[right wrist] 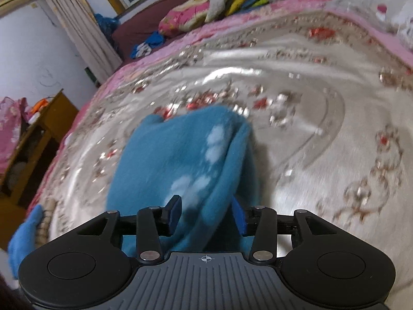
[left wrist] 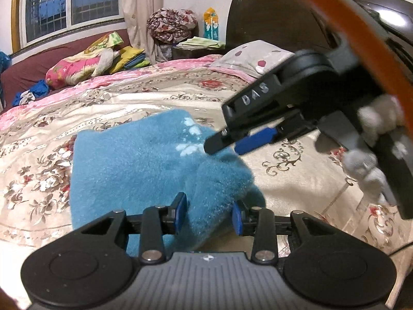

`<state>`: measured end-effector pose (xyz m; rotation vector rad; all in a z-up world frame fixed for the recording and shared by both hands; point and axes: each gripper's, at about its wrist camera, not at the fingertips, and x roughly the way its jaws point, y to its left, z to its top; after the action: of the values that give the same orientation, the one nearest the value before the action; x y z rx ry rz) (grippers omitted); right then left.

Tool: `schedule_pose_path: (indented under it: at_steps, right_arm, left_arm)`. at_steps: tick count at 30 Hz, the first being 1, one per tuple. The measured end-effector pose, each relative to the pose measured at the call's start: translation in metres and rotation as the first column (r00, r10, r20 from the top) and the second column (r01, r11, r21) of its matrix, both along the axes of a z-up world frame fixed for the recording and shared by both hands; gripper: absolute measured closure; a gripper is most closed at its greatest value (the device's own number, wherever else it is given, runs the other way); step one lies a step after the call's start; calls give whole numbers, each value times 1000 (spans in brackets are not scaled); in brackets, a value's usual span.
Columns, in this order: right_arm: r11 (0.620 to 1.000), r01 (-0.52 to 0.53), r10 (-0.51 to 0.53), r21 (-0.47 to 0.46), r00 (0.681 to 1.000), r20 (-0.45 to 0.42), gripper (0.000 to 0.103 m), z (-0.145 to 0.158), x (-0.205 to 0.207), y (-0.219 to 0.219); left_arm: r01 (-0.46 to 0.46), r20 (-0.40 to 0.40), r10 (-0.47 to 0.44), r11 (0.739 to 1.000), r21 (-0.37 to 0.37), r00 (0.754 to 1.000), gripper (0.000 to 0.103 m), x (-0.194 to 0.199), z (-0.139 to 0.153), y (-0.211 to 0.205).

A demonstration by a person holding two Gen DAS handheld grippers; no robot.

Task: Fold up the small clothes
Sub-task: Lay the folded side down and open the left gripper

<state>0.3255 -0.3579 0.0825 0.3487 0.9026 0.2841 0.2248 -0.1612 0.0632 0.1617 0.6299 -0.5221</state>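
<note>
The left gripper [left wrist: 209, 213], at the bottom of the left wrist view, stands open: its two blue pads [left wrist: 182, 210] flank a raised fold of a fluffy teal garment [left wrist: 134, 165] without clearly pressing on it. The garment lies on the bed's floral satin bedspread [left wrist: 296, 160], folded into a rough rectangle, with pale paw-print patches [left wrist: 192, 139] near its far right corner. The right gripper [left wrist: 224, 147] comes in from the upper right, its black and blue fingertips just at that corner of the garment, slightly apart; whether they touch the fabric is hard to tell. A hand in a white knit glove [left wrist: 371, 139] holds its handle. Behind the bed are a pillow [left wrist: 247, 56], a dark headboard [left wrist: 278, 18], a heap of bright bedding [left wrist: 85, 64] and a barred window [left wrist: 69, 2].

In the right wrist view, which is blurred, the right gripper [right wrist: 206, 215] is open, with a ridge of the teal garment [right wrist: 175, 160] rising between its blue pads [right wrist: 176, 213]; the fabric seems to lie loose there rather than pinched. The paw prints [right wrist: 215, 142] face the camera. The garment rests on the bedspread [right wrist: 322, 129], toward its near left part. A wooden cabinet [right wrist: 38, 139] stands left of the bed, beside a curtain [right wrist: 77, 25].
</note>
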Motion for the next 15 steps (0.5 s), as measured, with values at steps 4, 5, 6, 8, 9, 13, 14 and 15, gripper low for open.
schedule_pose_path:
  at_steps: [4,5,6,8,9,13,14,15]
  right_arm:
    - [1000,-23,23,-21,999,31,60,7,-22,8]
    - [999,-32,34,-39,998,50,60,11,-27,11]
    - [998,-40,43,-56,997,69,60,14,-32,15]
    - [996,-60,66,-61,994,92,60,19,-38,21]
    - [996,-70,75,-53,993,95,60,20,-40,23]
    - [991,-126,129,-46,989,78,60,18,-38,34]
    - [989,-141,144,-52,988,58,60,14,-36,38]
    - [987,-149,151,-55,988,37,60,9,-34,40]
  left_arm:
    - [19,8,-19,1000,18,1000,59,-4,1,3]
    - [24,10,-24,999,24,1000,59,-5,2,4]
    - [26,11,-27,999,27,1000,59,-6,2,4]
    - [30,14,-30,999,29,999,59,-8,2,4]
    - [32,16,-32,999,31,999,59,-10,2,3]
    - [34,11,-35,998,45,999,55,-15,2,9]
    - [33,3,-34,998,45,999,55,-15,1,10]
    - [29,-3,-29,999,44,1000,55,-15,0,13]
